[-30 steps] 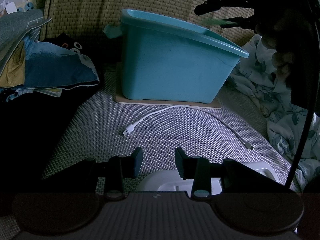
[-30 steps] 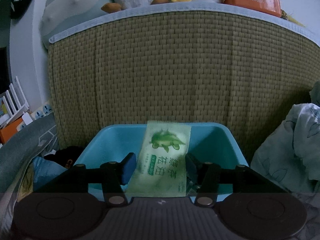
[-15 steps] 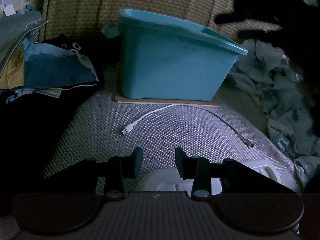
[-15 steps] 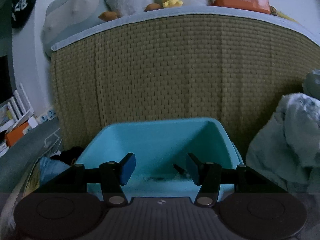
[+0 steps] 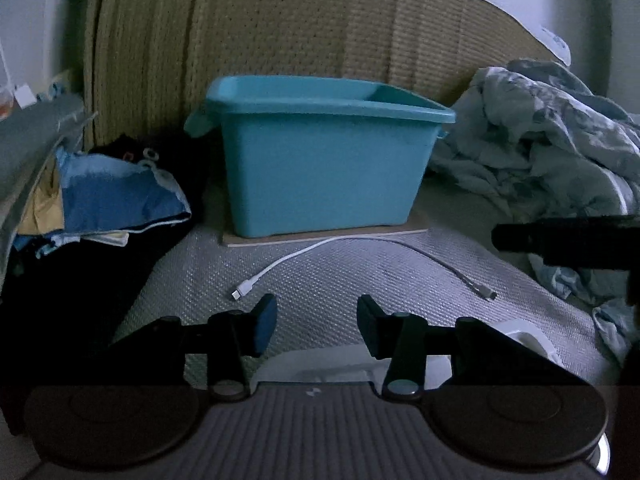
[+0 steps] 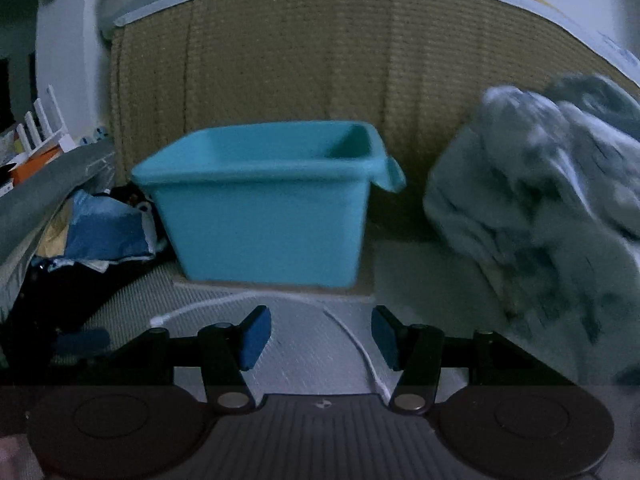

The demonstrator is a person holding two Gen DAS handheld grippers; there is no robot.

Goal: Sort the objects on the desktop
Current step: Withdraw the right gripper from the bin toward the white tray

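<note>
Left gripper [image 5: 317, 330] sits bottom centre of its own view, jaws spread wide with nothing between them, hanging low over the grey textured mat [image 5: 360, 276]. Just under it there's some white flat object [image 5: 320, 368] poking out, can't tell what it is.

Right above the fingers lies the thin white USB cable [image 5: 344, 246], curving across the middle of the frame, one plug near the left finger and the other off toward the right. Behind the cable is the teal rectangular plastic bin [image 5: 324, 168], centre frame, standing on a thin beige board [image 5: 320, 236]. Woven tan backrest [image 5: 280, 32] fills the top, a folded blue cloth pile [image 5: 120, 196] sits middle left, and a crumpled pale floral blanket [image 5: 540, 140] is on the right.

Right gripper [image 6: 321, 336] is also gaping and empty, low over the same mat [image 6: 312, 344]. The cable [image 6: 360, 344] runs between its fingers, with the bin [image 6: 264, 216] straight ahead in the centre. It shows up as a dark bar at the right edge of the left view too.
</note>
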